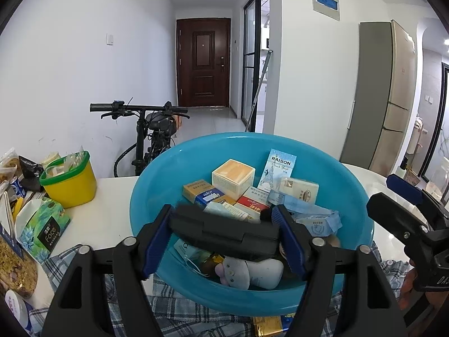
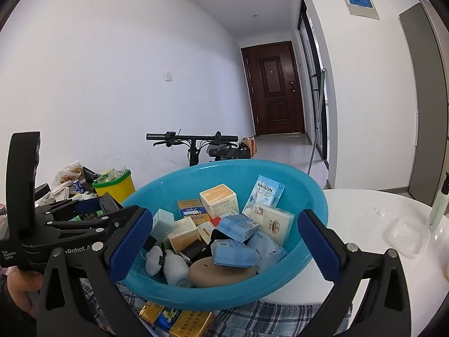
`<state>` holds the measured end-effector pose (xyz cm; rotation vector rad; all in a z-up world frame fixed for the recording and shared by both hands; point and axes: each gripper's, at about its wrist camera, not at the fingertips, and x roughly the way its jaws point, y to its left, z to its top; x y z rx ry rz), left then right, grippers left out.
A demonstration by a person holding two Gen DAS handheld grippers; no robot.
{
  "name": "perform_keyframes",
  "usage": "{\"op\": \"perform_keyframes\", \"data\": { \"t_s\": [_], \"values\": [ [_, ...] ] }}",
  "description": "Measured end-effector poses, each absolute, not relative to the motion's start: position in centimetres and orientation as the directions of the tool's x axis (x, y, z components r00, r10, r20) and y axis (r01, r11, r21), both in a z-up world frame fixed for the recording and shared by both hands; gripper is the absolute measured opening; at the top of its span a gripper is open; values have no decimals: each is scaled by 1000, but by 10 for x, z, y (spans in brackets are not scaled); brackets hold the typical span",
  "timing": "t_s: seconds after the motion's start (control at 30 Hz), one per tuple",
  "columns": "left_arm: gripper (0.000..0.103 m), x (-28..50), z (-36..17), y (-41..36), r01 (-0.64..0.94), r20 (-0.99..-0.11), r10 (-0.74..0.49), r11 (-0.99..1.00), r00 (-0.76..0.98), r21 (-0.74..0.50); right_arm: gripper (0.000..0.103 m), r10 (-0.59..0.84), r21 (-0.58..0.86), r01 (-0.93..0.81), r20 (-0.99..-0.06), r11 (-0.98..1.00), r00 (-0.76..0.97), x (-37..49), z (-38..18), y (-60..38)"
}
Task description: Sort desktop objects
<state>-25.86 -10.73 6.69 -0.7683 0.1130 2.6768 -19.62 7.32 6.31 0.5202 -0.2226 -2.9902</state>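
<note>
A blue plastic basin (image 1: 157,185) (image 2: 308,185) on a white table holds several small boxes, tissue packs, a grey plush toy (image 1: 247,272) and a tan oval object (image 2: 219,271). My left gripper (image 1: 224,233) is shut on a long black case (image 1: 224,234), held over the basin's near side. My right gripper (image 2: 224,238) is open and empty, its fingers spread over the basin's near rim. It shows at the right edge of the left wrist view (image 1: 404,213). The left gripper's body shows at the left of the right wrist view (image 2: 84,224).
A yellow tub with a green rim (image 1: 70,179) (image 2: 115,185), a green tissue pack (image 1: 45,227) and snack bags stand left of the basin. A checked cloth (image 1: 174,320) and gold boxes (image 2: 179,320) lie under its near side. A clear lidded box (image 2: 407,236) and a bottle (image 2: 437,207) stand right.
</note>
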Motion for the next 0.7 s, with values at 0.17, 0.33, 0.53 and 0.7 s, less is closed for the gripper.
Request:
{"op": "perform_keyframes", "data": {
  "t_s": [0.17, 0.33, 0.53, 0.7],
  "values": [
    [103, -255, 69, -107, -336, -499, 289, -942, -817, 3, 103, -122, 158, 73, -326, -985, -938, -195, 64, 72],
    [103, -258, 66, -109, -337, -517, 292, -942, -804, -8, 103, -121, 160, 72, -326, -985, -938, -195, 64, 72],
    [103, -256, 65, -105, -343, -521, 287, -939, -804, 12, 103, -126, 158, 76, -335, -984, -934, -196, 63, 70],
    [103, -256, 65, -104, -349, -526, 288, -937, -800, 17, 103, -131, 162, 79, -340, -984, -931, -196, 63, 69]
  ]
}}
